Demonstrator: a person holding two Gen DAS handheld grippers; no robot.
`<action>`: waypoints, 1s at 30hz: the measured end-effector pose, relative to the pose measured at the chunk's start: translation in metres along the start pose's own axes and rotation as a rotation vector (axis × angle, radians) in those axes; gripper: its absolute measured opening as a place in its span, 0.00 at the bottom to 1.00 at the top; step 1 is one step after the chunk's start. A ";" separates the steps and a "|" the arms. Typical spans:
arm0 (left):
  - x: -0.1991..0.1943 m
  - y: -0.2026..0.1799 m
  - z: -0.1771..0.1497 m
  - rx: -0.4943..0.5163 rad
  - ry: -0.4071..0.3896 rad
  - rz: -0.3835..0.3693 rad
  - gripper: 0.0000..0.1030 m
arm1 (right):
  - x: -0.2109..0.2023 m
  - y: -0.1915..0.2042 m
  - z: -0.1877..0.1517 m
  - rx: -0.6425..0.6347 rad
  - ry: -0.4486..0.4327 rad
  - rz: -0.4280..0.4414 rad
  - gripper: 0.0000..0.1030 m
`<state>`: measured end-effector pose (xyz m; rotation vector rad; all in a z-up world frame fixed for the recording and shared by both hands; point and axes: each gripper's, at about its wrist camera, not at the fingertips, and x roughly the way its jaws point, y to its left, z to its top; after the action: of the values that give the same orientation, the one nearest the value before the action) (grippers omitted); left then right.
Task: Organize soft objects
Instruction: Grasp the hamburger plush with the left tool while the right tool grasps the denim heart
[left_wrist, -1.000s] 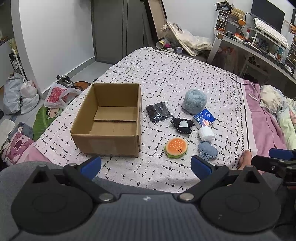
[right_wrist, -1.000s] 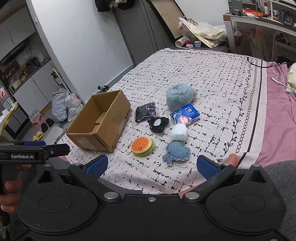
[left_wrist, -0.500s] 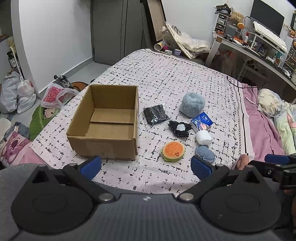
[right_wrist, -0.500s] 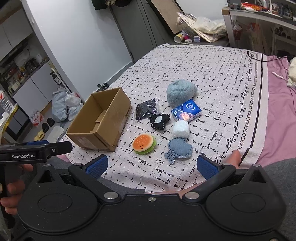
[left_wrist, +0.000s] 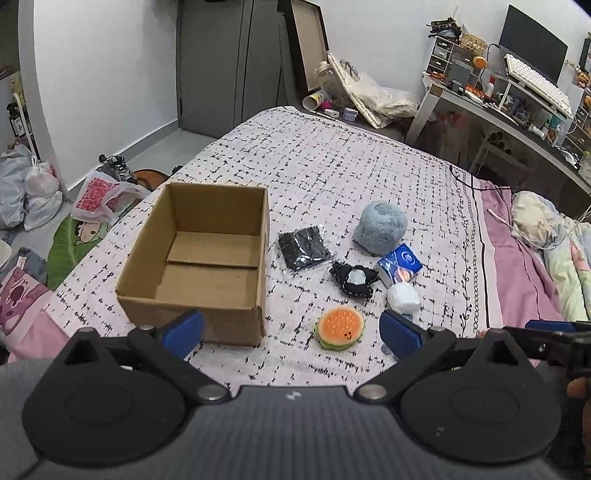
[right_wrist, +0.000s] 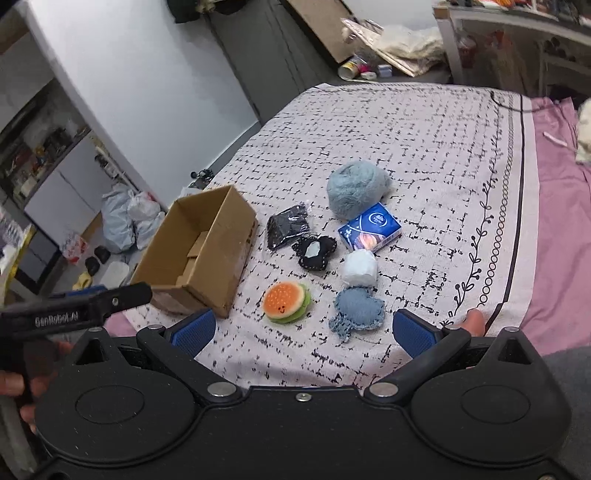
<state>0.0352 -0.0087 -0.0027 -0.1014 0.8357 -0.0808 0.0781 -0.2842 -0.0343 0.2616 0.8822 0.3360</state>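
Note:
An open empty cardboard box (left_wrist: 207, 258) (right_wrist: 199, 254) stands on the bed's patterned blanket (left_wrist: 351, 173). Right of it lie soft objects: a burger plush (left_wrist: 340, 328) (right_wrist: 287, 301), a fluffy blue ball (left_wrist: 380, 227) (right_wrist: 356, 186), a black packet (left_wrist: 303, 248) (right_wrist: 288, 230), a black star-shaped plush (left_wrist: 354, 278) (right_wrist: 314, 251), a blue tissue pack (left_wrist: 399, 264) (right_wrist: 370, 230), a white wad (left_wrist: 403, 298) (right_wrist: 359, 272) and a denim heart (right_wrist: 356, 312). My left gripper (left_wrist: 291, 330) is open and empty, near the box's front corner. My right gripper (right_wrist: 304, 330) is open and empty, just before the burger and the heart.
The blanket's near edge lies under both grippers. Bags and shoes lie on the floor left of the bed (left_wrist: 33, 188). A cluttered desk (left_wrist: 517, 103) stands at the right. A pink sheet and bedding (left_wrist: 546, 236) lie to the right. The far half of the blanket is bare.
Both grippers have moved forward and lower toward the objects, which appear larger now. The right wrist view has tilted left. No object has moved.

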 end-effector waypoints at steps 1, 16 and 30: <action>0.002 0.000 0.001 -0.002 -0.001 -0.003 0.98 | 0.002 -0.002 0.004 0.016 0.000 -0.007 1.00; 0.041 -0.008 0.013 -0.066 0.023 -0.043 0.92 | 0.043 -0.021 0.030 0.131 0.031 -0.058 0.84; 0.105 -0.015 0.003 -0.130 0.149 -0.105 0.67 | 0.091 -0.033 0.027 0.263 0.097 -0.122 0.65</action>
<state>0.1071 -0.0349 -0.0760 -0.2643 0.9840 -0.1342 0.1589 -0.2810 -0.0940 0.4354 1.0348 0.1194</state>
